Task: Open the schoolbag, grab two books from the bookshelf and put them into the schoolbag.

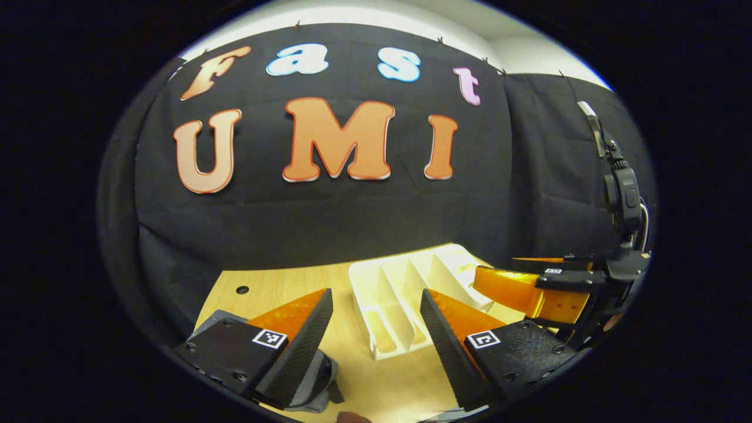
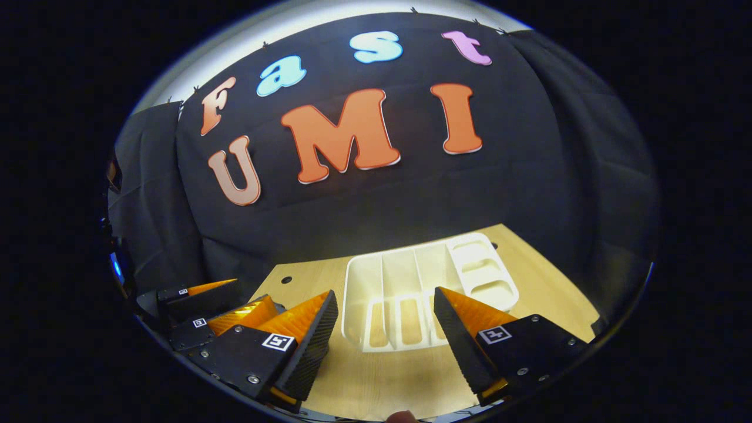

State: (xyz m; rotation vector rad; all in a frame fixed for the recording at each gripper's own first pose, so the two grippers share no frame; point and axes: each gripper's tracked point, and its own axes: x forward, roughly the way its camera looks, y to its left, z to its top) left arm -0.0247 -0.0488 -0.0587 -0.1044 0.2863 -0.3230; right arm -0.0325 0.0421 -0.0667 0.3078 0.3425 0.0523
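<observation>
1. My left gripper (image 1: 373,329) hovers above the wooden counter (image 1: 276,288) with its jaws wide apart and nothing between them.
2. My right gripper (image 2: 385,326) is likewise spread wide and holds nothing.
3. The white bookshelf (image 2: 405,276), a rack of divided slots, lies on the counter straight ahead of both grippers; its slots look empty from here.
4. In the left gripper view, my right gripper shows at the right edge, just beside the bookshelf's far end.
5. A bit of grey fabric (image 1: 320,376) lies beneath my left gripper's left finger; I cannot tell whether it is the schoolbag.
</observation>
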